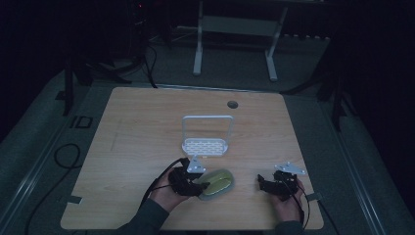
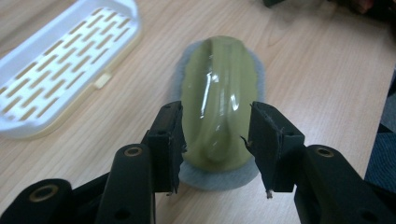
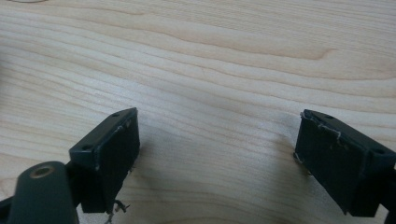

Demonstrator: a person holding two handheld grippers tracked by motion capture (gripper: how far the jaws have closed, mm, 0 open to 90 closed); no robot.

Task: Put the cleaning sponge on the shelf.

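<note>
While the left gripper is standing with its jaws spread around the green scrubbing brush, which is lying on the table beside the white rack, centring on the handle is helping. The right gripper is resting open and empty.

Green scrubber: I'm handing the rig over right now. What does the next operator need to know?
Left gripper: open, jaws on either side of the near end of the green scrubber, no firm grip visible.
Right gripper: open, idle over bare table.
Scrubber lies flat on the table beside the white slotted rack, not in it.
Left to do: probably grip the scrubber and set it in the rack.
</note>
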